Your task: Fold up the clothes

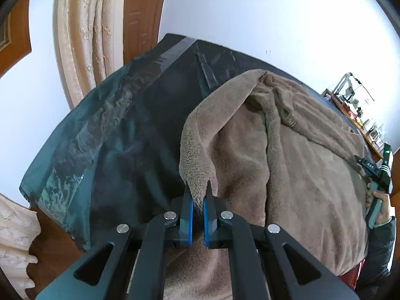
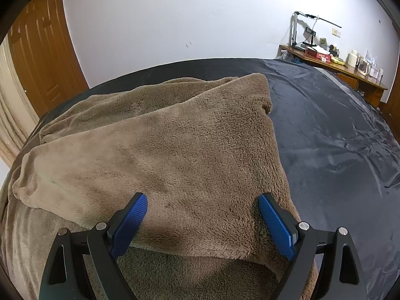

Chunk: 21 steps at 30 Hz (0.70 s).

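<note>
A brown fleece garment [image 1: 287, 155] lies spread over a dark sheet [image 1: 130, 135] on a bed. My left gripper [image 1: 198, 197] is shut on a narrow end of the fleece, which rises in a strip from between the blue pads [image 1: 190, 215]. In the right wrist view the same brown fleece garment [image 2: 175, 150] lies with one layer folded over another. My right gripper [image 2: 202, 207] stands wide open just above its near edge, blue fingers [image 2: 130, 222] on either side and not pressing the cloth. The right gripper [image 1: 375, 175] and the hand holding it show at the right edge of the left view.
The dark sheet [image 2: 337, 135] lies bare to the right of the fleece. A wooden desk [image 2: 332, 62] with boxes, jars and a lamp stands at the far right wall. A wooden door [image 2: 42, 57] and a pale curtain [image 1: 82, 37] are at the left.
</note>
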Available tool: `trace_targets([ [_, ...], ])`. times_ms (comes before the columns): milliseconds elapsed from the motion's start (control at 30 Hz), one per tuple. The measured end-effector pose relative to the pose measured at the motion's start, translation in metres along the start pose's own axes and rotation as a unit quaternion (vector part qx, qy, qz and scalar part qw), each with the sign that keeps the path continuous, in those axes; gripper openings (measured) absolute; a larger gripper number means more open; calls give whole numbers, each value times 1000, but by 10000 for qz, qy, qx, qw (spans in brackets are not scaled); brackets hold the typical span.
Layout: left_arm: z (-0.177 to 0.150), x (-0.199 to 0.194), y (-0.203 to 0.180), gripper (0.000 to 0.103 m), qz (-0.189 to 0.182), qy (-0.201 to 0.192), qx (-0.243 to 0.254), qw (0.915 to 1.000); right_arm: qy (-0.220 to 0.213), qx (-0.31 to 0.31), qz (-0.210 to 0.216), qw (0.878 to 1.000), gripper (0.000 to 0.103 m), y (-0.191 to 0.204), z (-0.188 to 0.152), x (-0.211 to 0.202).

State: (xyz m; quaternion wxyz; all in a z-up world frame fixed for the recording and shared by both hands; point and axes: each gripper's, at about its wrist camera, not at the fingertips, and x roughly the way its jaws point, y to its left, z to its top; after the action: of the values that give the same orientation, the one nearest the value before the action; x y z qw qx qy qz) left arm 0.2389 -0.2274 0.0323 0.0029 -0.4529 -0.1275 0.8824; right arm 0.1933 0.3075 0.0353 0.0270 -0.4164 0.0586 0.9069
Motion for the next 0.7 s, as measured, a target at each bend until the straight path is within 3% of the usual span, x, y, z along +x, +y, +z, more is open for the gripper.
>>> trace_targets([
  [167, -2, 13, 4, 11, 186, 213, -106, 9995, 3, 3, 5, 10000, 92, 0, 0, 0],
  [367, -1, 22, 7, 8, -11, 279, -282, 9992, 3, 1, 11, 10000, 92, -2, 0, 0],
  [567, 14, -5, 25, 6, -56, -200, -864, 9960, -2, -3, 56, 10000, 92, -3, 0, 0],
  [700, 39, -27, 55, 6, -27, -522, -1464, 9878, -5, 7, 62, 10000, 92, -1, 1, 1],
])
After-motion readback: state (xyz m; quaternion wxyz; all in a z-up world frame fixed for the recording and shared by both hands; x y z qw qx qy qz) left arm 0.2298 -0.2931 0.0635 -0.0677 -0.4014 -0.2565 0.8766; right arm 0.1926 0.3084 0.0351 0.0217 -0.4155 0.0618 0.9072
